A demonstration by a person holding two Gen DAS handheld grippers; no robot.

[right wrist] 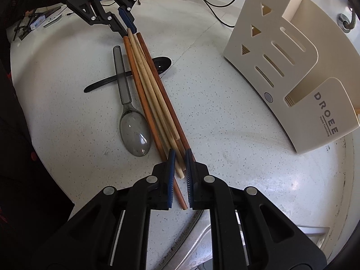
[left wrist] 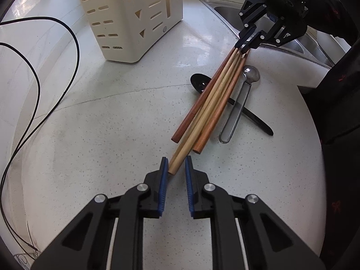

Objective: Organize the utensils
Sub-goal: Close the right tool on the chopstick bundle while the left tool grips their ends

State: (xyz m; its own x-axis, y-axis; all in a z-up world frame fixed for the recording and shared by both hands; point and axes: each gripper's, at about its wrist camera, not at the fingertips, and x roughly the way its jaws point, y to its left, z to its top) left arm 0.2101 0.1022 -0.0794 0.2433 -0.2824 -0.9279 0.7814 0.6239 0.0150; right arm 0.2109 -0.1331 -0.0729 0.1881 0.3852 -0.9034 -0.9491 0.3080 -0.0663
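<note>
White speckled countertop (left wrist: 112, 135) bearing a cream slotted utensil holder (left wrist: 132, 20), black cables (left wrist: 38, 85), a bundle of wooden chopsticks (left wrist: 209, 103) lying over a black spoon (left wrist: 200, 83), and a clear grey spoon (right wrist: 132, 130) resting just beside them.

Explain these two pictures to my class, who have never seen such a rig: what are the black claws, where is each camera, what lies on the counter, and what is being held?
Each black claw is a two-finger gripper that a person holds by hand, with a wide-angle camera on it looking along its fingers. One picture comes from the left gripper, the other from the right gripper, so each also sees the other at the far end. On the speckled counter lie four wooden chopsticks, a clear grey spoon and a black spoon under them. A cream utensil holder stands beyond, a sink nearby. The right gripper is shut on the chopsticks' thin tips; the left has their thick ends between its pads, though contact is unclear.
</note>
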